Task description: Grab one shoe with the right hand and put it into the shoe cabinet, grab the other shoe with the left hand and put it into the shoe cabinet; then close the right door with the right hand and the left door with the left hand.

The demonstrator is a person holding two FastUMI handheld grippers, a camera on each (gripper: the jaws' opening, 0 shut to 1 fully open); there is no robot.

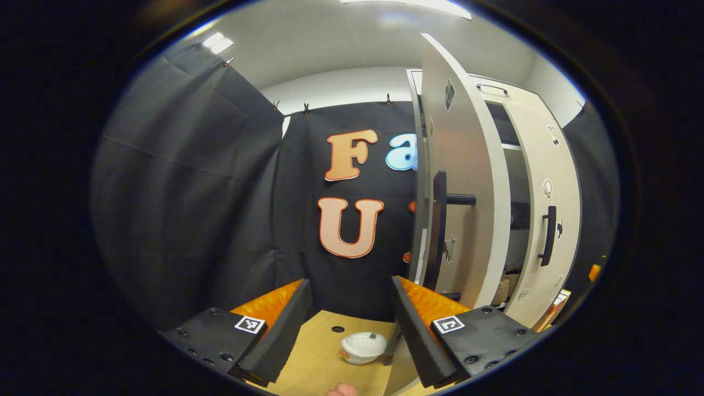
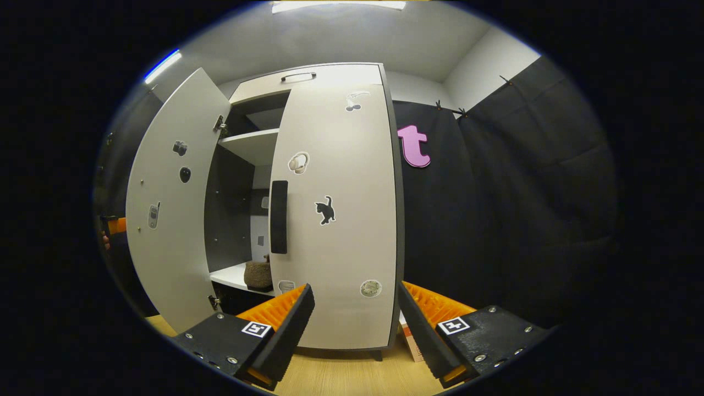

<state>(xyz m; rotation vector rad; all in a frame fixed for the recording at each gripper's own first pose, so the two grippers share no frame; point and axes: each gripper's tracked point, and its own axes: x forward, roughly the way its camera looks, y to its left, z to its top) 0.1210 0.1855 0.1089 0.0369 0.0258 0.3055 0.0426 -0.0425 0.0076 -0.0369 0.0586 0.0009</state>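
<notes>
The white shoe cabinet (image 2: 330,74) stands in front of my right gripper (image 2: 355,287), which is open and holds nothing. Its right door (image 2: 341,231), with a black handle (image 2: 279,217), covers the right half, closed or nearly so. The left door (image 2: 170,209) is swung wide open. A brown fuzzy shoe (image 2: 258,275) sits on the lower shelf (image 2: 228,278) in the gap. My left gripper (image 1: 349,283) is open and empty, left of the left door (image 1: 467,181), which it sees almost edge-on with its handle (image 1: 439,231). The shoe (image 1: 503,289) shows past that door.
A white bowl (image 1: 363,346) lies on the wooden floor (image 1: 313,363) below my left gripper, and a fingertip (image 1: 341,390) shows at the bottom edge. A cardboard item (image 2: 410,335) sits at the cabinet's right foot. Black cloth walls close in left and right.
</notes>
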